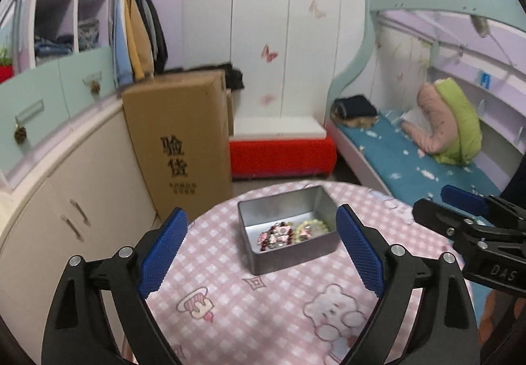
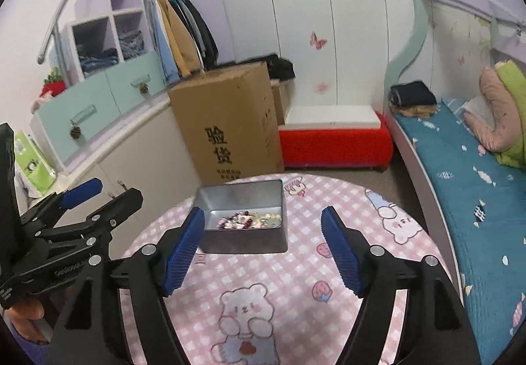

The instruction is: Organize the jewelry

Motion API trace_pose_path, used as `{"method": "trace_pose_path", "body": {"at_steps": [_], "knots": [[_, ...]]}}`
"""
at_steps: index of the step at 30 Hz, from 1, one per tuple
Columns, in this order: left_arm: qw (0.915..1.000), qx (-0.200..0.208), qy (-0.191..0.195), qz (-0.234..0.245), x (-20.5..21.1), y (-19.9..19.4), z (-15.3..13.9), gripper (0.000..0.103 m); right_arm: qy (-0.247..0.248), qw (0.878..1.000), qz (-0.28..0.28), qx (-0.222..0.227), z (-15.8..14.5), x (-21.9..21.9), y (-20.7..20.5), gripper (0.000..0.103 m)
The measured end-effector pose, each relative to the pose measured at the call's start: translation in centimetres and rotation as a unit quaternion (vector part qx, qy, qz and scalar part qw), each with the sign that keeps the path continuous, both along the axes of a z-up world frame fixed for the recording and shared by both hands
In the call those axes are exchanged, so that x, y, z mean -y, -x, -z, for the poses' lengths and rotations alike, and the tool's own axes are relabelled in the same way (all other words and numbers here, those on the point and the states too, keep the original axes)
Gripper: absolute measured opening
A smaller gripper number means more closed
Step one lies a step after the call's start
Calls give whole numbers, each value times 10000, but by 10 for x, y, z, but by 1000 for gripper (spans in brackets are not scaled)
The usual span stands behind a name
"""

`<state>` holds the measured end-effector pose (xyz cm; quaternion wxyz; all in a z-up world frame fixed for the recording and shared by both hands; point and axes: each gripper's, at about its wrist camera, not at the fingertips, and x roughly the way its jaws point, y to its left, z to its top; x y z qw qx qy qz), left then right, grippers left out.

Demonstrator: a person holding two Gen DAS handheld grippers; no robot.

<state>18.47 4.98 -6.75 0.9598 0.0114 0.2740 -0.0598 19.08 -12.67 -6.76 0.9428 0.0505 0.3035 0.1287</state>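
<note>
An open grey metal tin (image 1: 289, 255) (image 2: 243, 241) stands toward the far side of a round table with a pink checked cloth (image 1: 263, 305) (image 2: 282, 282). Inside it lies a small heap of jewelry (image 1: 289, 233) (image 2: 250, 220): dark red beads, pink pieces and a pale green bead ring. My left gripper (image 1: 260, 210) hangs above the table on the near side of the tin, jaws wide apart and empty. My right gripper (image 2: 262, 210) is open too, empty, with the tin seen past its left pad. Each gripper shows in the other's view: right gripper (image 1: 430, 200), left gripper (image 2: 115, 190).
A tall cardboard box (image 1: 177, 134) stands just beyond the table on the left, next to a cream cabinet (image 1: 65, 194). A red bench (image 1: 282, 154) sits by the white wardrobe. A bed with a blue cover (image 1: 411, 164) runs along the right. A green pack (image 2: 33, 161) lies on the cabinet.
</note>
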Motion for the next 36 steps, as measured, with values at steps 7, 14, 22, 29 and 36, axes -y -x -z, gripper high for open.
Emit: {"method": "trace_pose_path", "body": {"at_steps": [7, 14, 22, 29, 36], "knots": [[9978, 641, 157, -4, 0, 65, -34, 89, 151, 9980, -17, 610, -34, -8, 63, 85], [9901, 1309, 502, 41, -4, 117, -62, 92, 162, 9942, -34, 1064, -58, -7, 109, 87], [9859, 1644, 317, 35, 3, 146, -77, 93, 330, 9877, 156, 1519, -75, -6, 146, 89], [9826, 1849, 176, -3, 6, 162, -84, 93, 375, 9842, 253, 1712, -81, -4, 164, 89], [9798, 1997, 111, -72, 6, 174, -90, 93, 442, 9807, 299, 1882, -87, -5, 175, 89]]}}
